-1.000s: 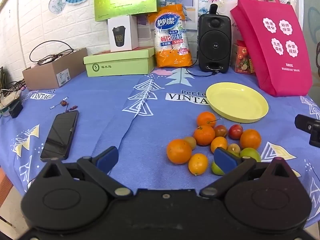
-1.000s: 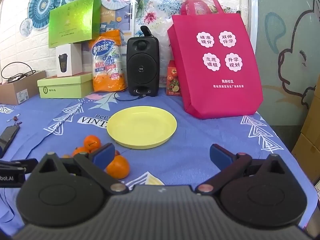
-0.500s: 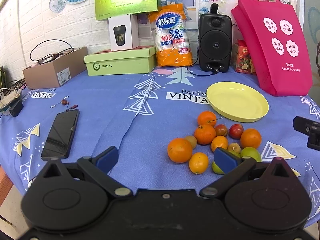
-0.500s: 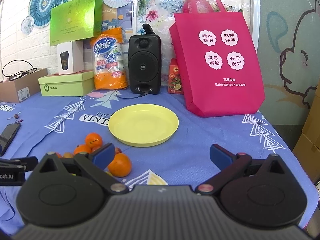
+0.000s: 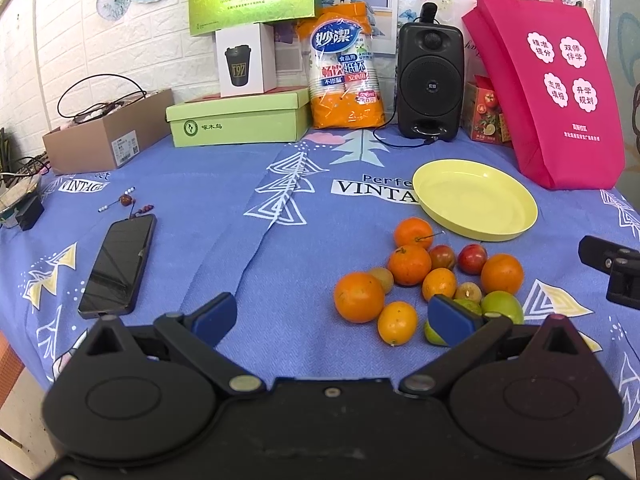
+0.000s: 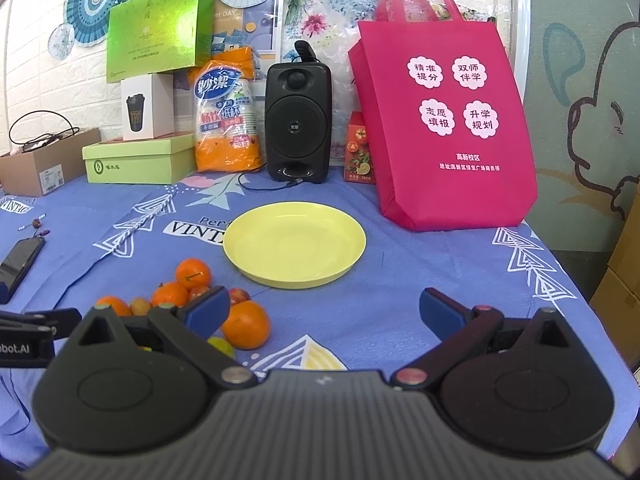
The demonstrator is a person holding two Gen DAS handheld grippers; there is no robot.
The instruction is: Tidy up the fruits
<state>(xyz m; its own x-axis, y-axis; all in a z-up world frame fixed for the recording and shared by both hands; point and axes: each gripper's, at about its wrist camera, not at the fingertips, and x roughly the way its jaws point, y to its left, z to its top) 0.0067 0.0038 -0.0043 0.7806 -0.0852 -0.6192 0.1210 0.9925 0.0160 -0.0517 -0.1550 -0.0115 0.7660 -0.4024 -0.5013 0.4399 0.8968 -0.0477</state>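
A cluster of fruit lies on the blue tablecloth: several oranges, the largest [image 5: 359,297] at front left, small red fruits [image 5: 472,258] and green limes [image 5: 502,306]. An empty yellow plate [image 5: 476,198] sits just behind them; it also shows in the right wrist view [image 6: 295,244]. My left gripper [image 5: 332,318] is open and empty, low over the cloth, its right finger over the limes. My right gripper [image 6: 324,310] is open and empty, in front of the plate, with an orange [image 6: 245,325] by its left finger.
A black phone [image 5: 118,264] lies at the left with beads [image 5: 126,201] behind it. At the back stand a pink bag [image 5: 552,92], a black speaker [image 5: 430,80], a cup pack [image 5: 344,76], green boxes [image 5: 236,122] and a cardboard box [image 5: 106,136].
Both views have shifted slightly; the right gripper has edged forward toward the plate. Both grippers stay open and the fruit has not moved.
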